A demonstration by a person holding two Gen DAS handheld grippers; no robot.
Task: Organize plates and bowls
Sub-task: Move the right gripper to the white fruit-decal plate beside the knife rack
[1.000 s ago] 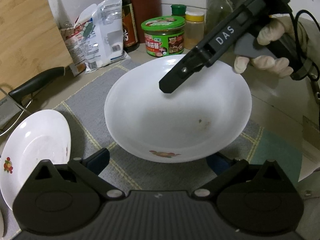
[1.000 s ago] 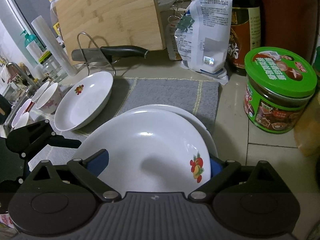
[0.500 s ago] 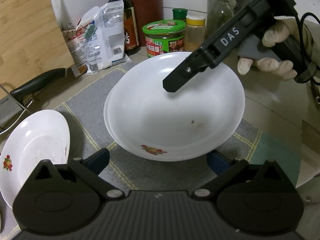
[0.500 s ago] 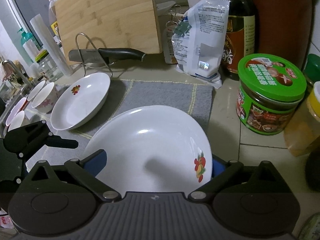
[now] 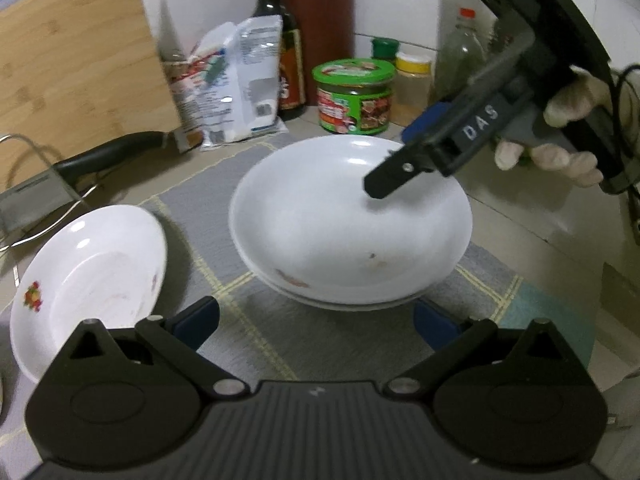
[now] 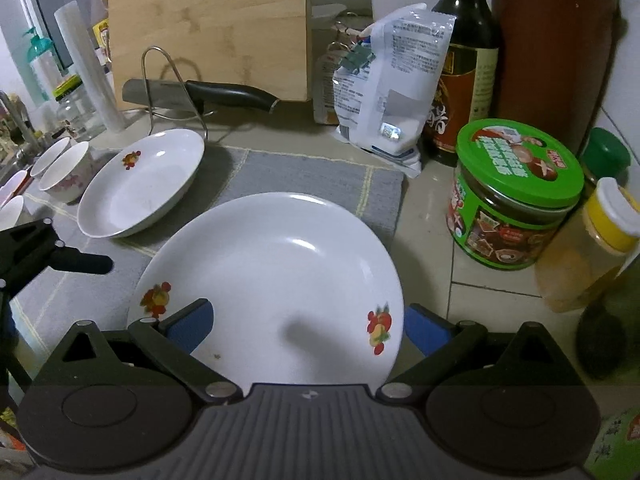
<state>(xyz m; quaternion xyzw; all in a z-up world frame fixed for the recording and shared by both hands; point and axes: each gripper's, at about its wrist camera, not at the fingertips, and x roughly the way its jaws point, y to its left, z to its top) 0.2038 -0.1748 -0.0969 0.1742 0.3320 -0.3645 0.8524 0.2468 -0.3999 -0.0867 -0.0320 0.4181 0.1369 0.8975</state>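
Now two plates (image 5: 348, 236) sit stacked on the grey mat (image 5: 256, 320), a third plate (image 5: 92, 280) to their left, while the right gripper (image 6: 308, 328) and left gripper (image 5: 316, 320) both gape wide, holding nothing.

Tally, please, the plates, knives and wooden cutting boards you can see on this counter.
Plates: 3 (top plate stacked on bottom plate; lone plate)
Knives: 1 (knife)
Wooden cutting boards: 1 (wooden cutting board)
Total: 5

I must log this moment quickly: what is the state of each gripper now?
Left gripper: open, holding nothing.
Right gripper: open, jaws just widened; stacked plate lies between them, released.
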